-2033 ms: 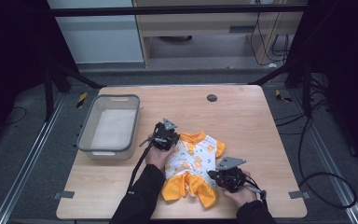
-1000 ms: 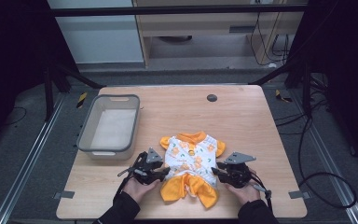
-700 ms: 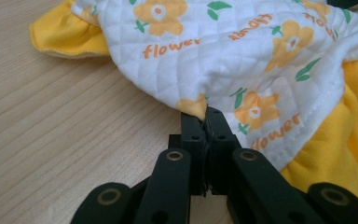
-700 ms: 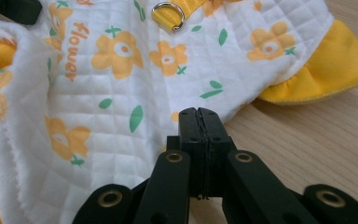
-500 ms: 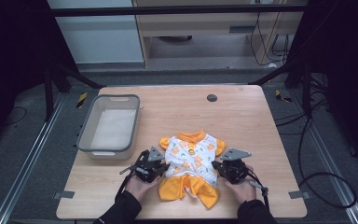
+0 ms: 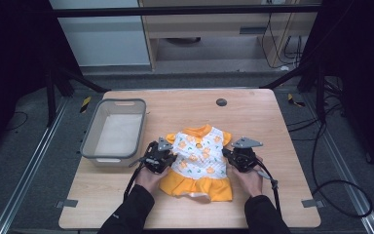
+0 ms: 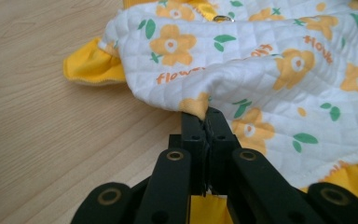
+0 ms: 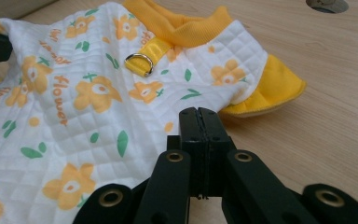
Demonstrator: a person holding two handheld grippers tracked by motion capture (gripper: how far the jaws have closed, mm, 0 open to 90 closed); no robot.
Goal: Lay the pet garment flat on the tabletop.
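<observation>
A small quilted dress (image 6: 199, 158), white with orange flowers and a yellow collar, sleeves and skirt, lies spread flat on the wooden table (image 6: 258, 122). My left gripper (image 6: 158, 157) is at the dress's left side. In the left gripper view its jaws (image 7: 207, 114) are shut on a raised fold of the white cloth (image 7: 270, 70). My right gripper (image 6: 241, 156) is at the dress's right side, and its jaws (image 8: 199, 114) are shut at the edge of the cloth (image 8: 98, 93), just below the yellow sleeve (image 8: 272, 86). A metal ring (image 8: 137, 60) hangs on a yellow strap near the collar.
A grey bin (image 6: 114, 129) stands on the table left of the dress, close behind my left gripper. A round hole (image 6: 221, 102) sits in the tabletop beyond the dress. Bare wood lies to the right and at the far side. Cables trail from both grippers toward the front edge.
My left gripper came down from the dress's top to its left side and shut on the cloth. The bunched skirt is now spread flat between both grippers.
</observation>
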